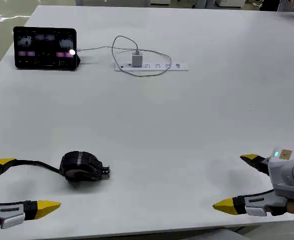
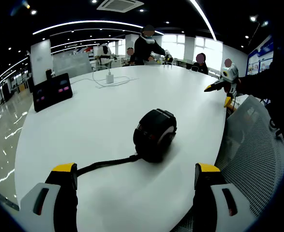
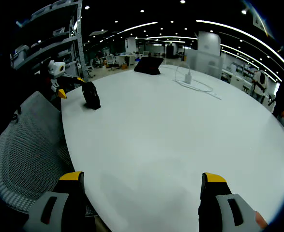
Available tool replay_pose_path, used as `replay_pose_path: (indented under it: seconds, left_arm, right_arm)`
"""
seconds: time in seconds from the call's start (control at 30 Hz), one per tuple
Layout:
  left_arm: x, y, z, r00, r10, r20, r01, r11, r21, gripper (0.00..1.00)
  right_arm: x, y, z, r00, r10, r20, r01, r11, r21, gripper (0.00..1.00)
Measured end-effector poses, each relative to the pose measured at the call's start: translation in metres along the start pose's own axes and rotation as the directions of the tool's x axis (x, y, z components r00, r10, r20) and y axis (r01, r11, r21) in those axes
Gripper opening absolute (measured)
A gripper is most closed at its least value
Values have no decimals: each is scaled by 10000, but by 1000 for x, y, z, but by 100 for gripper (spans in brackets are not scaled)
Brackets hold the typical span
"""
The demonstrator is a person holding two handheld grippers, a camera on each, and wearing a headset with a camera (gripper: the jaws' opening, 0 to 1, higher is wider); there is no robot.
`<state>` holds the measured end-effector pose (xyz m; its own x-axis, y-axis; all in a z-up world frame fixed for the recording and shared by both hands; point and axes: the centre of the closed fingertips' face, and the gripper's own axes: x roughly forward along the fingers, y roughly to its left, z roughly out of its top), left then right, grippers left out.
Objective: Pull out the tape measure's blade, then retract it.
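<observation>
Tape measure: black case lying on the table, close to the near edge and towards the near-left corner. No blade is drawn out of it.
Left gripper: at the near-left corner, jaws spread wide and gripping nothing. In the left gripper view the case sits ahead of the gap between the jaws and apart from both.
Strap: thin black loop running left from the case towards the left gripper's far jaw. Whether it touches that jaw cannot be told.
Tablet: propped upright near the far-left corner, screen lit.
Power strip: along the far edge, about midway, with a white charger plugged in and its cable looping to the tablet.
Right gripper: at the near edge towards the right corner, well apart from the case, jaws wide open and empty.
Progress: seemingly at the start. The case is ungripped, so the grasp, the pull-out and the retraction are all left to do.
</observation>
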<state>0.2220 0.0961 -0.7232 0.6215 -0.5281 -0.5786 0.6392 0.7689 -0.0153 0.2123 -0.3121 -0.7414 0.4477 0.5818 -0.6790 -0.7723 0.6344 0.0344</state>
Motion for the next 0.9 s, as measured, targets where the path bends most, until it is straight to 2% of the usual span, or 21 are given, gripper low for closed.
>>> replay_pose_path:
  seconds: [0.27, 0.33, 0.53, 0.67, 0.9]
  left_arm:
    - [1, 2, 5, 10000, 25, -41, -24, 9998, 219, 99]
    - [1, 3, 6, 10000, 31, -15, -31, 9998, 205, 99]
    - [0, 2, 10, 10000, -53, -7, 53, 9998, 198, 99]
    - [1, 3, 14, 9999, -145, 9, 144, 9995, 294, 99]
    - [4, 2, 18, 9989, -425, -204, 438, 9968, 673, 99]
  right_arm:
    - [0, 2, -1, 10000, 90, -36, -90, 9999, 56, 99]
    - [0, 2, -1, 9999, 49, -92, -50, 10000, -8, 92]
    - [1, 5, 5, 9997, 211, 87, -211, 9998, -50, 99]
    - [3, 3, 10, 9996, 169, 209, -165, 9996, -207, 99]
    - [4, 2, 20, 9994, 199, 298, -188, 9991, -379, 99]
